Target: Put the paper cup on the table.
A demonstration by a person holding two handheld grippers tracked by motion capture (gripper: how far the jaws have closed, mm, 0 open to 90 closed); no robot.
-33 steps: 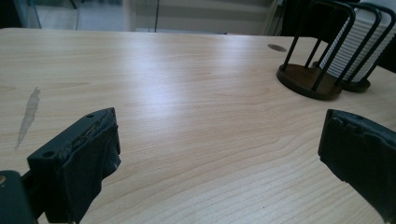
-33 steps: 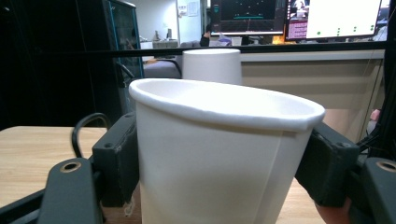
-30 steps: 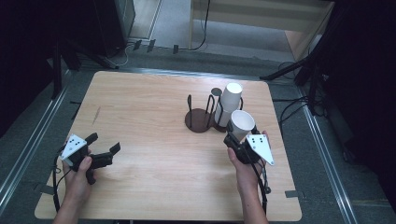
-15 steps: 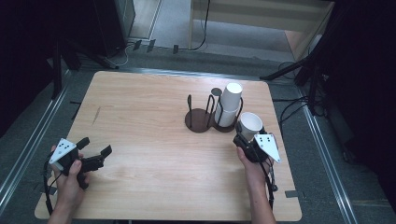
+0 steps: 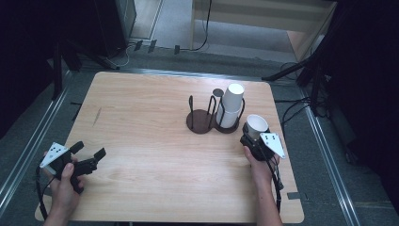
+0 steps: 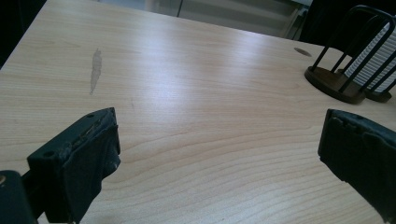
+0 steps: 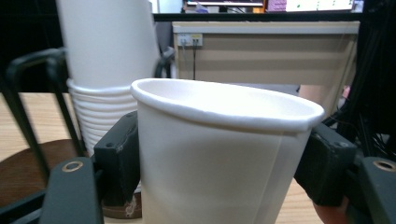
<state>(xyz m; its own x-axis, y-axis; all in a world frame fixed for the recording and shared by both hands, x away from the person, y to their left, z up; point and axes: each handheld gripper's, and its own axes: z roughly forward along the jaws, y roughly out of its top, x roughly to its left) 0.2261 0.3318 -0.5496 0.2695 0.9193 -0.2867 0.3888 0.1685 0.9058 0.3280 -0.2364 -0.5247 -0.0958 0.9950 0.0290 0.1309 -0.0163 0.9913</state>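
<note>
Nearest to me, my left gripper (image 5: 89, 159) rests low at the near left corner of the wooden table (image 5: 141, 122), with its jaws spread wide and nothing between them; in the left gripper view I see only bare wood between the two black pads. A little farther, at the right side, my right gripper (image 5: 252, 136) holds one white paper cup (image 5: 257, 125), mouth up and slightly tilted. In the right gripper view the jaws press on both sides of the cup wall (image 7: 210, 163), so the grip looks firm to me. Just behind it stands the dark wire cup holder (image 5: 214, 117) with two round bases: the right one carries the stack of paper cups (image 5: 230, 106), the left base (image 5: 200, 121) is empty. The held cup is just beside the stack but apart from it. I judge that one cup is already separated from the stack and in hand, and what is left is to set it down somewhere, maybe on the free base or on the table; I cannot tell which. The left gripper has no part in the work yet.
</note>
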